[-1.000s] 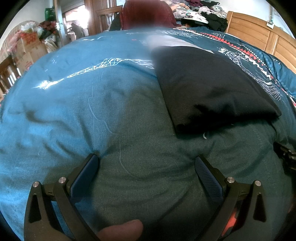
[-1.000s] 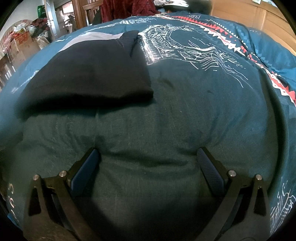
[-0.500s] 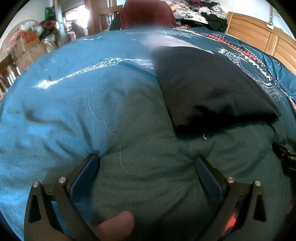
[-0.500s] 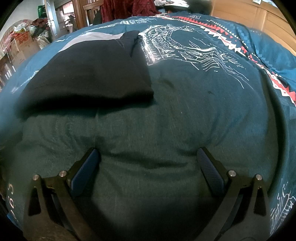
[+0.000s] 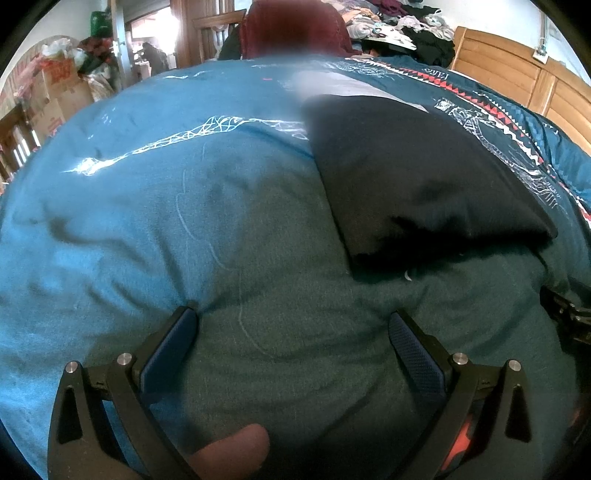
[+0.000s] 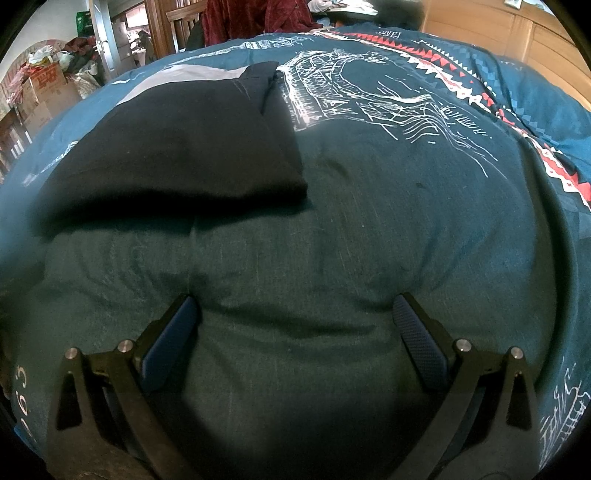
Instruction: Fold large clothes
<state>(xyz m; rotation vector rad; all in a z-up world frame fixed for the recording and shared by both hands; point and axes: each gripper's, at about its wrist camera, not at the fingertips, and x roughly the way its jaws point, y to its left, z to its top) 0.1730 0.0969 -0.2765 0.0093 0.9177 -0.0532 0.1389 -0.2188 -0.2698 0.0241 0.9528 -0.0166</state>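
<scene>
Garment: black garment lies on the bed as a compact, squared-off bundle, right of centre in the left wrist view and upper left in the right wrist view. Near edge looks like a thick doubled fold; a grey panel shows at its far end.
Surface: teal bedspread with white line print and a red-and-white zigzag border; rumpled and puffy under both tools.
Left gripper: left gripper fingers spread wide, nothing between them but bedspread; low in frame, short of the garment's near edge.
Right gripper: right gripper fingers likewise wide apart and empty, pressed close to the bedspread, the garment ahead and to the upper left.
Hand: a fingertip shows at the bottom edge of the left wrist view, between the finger arms.
Progress: by the look of it this garment is folded or nearly so; edges read fairly straight, no sleeve or leg trailing loose that I can see.
Left to do: judging from the loose clothes pile at the top of the frame, more pieces may wait; whether this bundle needs one more fold cannot be told from here.
Background: wooden headboard upper right, cardboard boxes upper left.
</scene>
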